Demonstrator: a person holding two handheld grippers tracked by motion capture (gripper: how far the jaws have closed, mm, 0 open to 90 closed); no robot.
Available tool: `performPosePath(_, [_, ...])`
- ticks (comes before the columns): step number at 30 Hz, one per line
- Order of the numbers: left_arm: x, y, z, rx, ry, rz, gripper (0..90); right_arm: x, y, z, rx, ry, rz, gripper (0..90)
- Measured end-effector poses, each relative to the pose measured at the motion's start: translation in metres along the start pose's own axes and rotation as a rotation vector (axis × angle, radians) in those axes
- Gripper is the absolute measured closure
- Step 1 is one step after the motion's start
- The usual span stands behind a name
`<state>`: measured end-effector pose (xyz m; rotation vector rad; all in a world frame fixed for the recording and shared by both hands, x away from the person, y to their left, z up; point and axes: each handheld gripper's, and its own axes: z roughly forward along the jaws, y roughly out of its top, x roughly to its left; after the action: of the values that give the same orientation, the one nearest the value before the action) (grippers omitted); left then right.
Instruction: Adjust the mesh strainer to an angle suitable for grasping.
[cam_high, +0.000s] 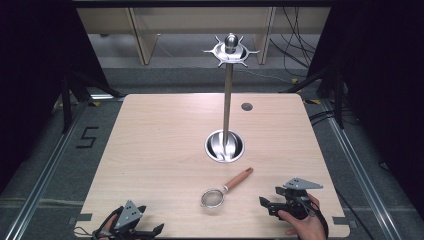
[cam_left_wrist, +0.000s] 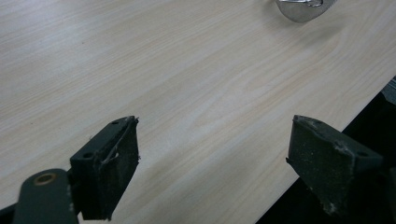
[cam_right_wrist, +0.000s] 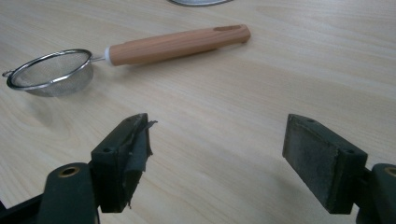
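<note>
A pale wooden table stands on a grey floor, with dark curtains at both sides and light cabinets behind it. Near the middle of the table stands a tall metal rack: a round shiny base, a thin upright pole, and a star of short hooks round a knob at the top. A small dark round cap sits in the tabletop just beyond it, toward the far edge.

The thing nearest my grippers is a small strainer with a wire-mesh bowl and a wooden handle. It lies flat on the table between the rack's base and the near edge, bowl toward me and to the left, handle pointing away toward the right.

My right gripper is low over the near right part of the table, just to the right of the strainer and apart from it. In the right gripper view its jaws are spread wide with only bare wood between them, and the strainer lies ahead of them, its handle running across the view, its bowl to the left.

My left gripper is at the near left corner, well apart from the strainer. In the left gripper view its jaws are also spread wide over bare table, with the table's edge under the right jaw and the rim of the rack's base at the top.
</note>
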<state>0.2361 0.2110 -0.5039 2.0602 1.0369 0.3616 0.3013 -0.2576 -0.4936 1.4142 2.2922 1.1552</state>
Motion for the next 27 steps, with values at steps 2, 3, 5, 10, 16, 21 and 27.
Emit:
performPosePath(2, [0.0, 0.0, 0.0, -0.001, -0.001, -0.001, 15.8, 0.0, 0.0, 0.0, -0.007, 0.009, 0.008, 24.0])
performPosePath(3, [0.0, 0.001, 0.0, 0.001, -0.005, -0.001, 15.9, 0.005, 0.001, 0.002, 0.012, 0.003, 0.055, 24.4])
performPosePath(5, [0.0, 0.001, 0.0, 0.003, -0.007, 0.003, 15.9, 0.004, 0.002, 0.001, 0.004, 0.002, 0.018, 24.5])
performPosePath(10, [0.0, 0.001, 0.0, 0.001, -0.007, 0.003, 15.9, 0.007, 0.005, 0.004, 0.0, 0.021, 0.041, 24.5])
performPosePath(16, [0.001, 0.001, -0.001, 0.009, -0.005, 0.014, 15.9, 0.011, 0.014, 0.013, 0.016, 0.025, 0.082, 21.2])
performPosePath(21, [0.001, 0.0, -0.001, 0.006, 0.005, 0.014, 15.9, 0.011, 0.02, 0.021, 0.03, 0.042, 0.035, 21.2])
performPosePath(27, [0.001, 0.001, -0.001, -0.004, 0.007, 0.04, 16.0, 0.016, 0.028, 0.031, 0.067, 0.032, 0.03, 24.5])
